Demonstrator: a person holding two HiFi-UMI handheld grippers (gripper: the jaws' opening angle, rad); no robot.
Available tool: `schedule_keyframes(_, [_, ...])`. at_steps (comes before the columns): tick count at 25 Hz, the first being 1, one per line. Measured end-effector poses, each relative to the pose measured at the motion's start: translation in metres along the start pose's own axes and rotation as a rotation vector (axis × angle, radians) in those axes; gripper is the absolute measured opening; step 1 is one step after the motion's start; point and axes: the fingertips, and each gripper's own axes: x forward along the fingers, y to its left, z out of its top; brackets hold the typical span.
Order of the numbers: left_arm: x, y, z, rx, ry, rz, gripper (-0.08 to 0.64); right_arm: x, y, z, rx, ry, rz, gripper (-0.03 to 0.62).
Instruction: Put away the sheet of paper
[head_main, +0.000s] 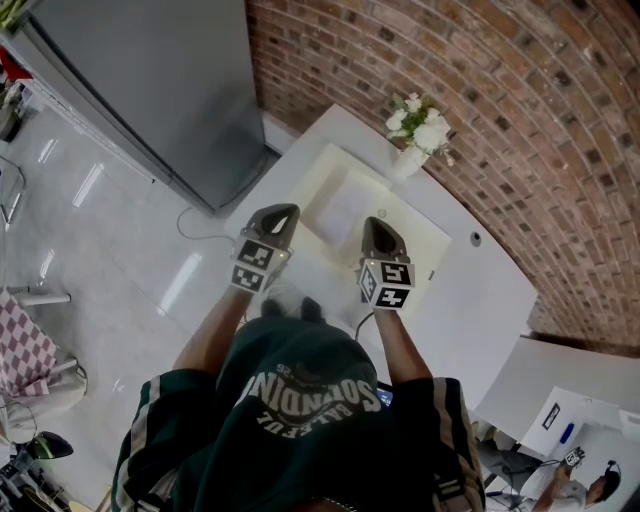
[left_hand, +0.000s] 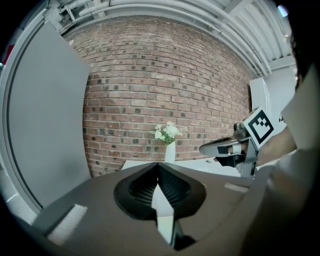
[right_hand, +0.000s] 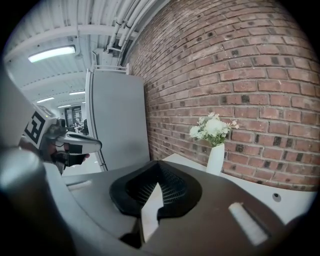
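Both with jaws together, empty, left gripper (head_main: 283, 212) and right gripper (head_main: 376, 226) hover over the worktop's (head_main: 480, 290) near edge; sheet of paper (head_main: 345, 205) lies flat in the cream tray (head_main: 418, 238), sides parallel to the tray's

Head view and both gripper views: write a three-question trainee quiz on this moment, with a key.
1. True or false: the left gripper holds the sheet of paper.
2. Where does the vase of white flowers stand? A) on the floor; B) on the white table, close to the brick wall; C) on a shelf.
3. Fill in: the jaws of the right gripper are ___ (open or shut).

Key
1. False. The sheet lies on the cream tray and both grippers hover above the table with nothing in them.
2. B.
3. Shut.
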Motion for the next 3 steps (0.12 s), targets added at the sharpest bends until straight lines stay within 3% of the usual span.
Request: schedule_keyframes(3, [0.0013, 0.0016, -0.0008, -0.004, 0.001, 0.000, 0.011, 0.0020, 0.0001, -0.0020, -0.002, 0.006, -0.001, 0.000])
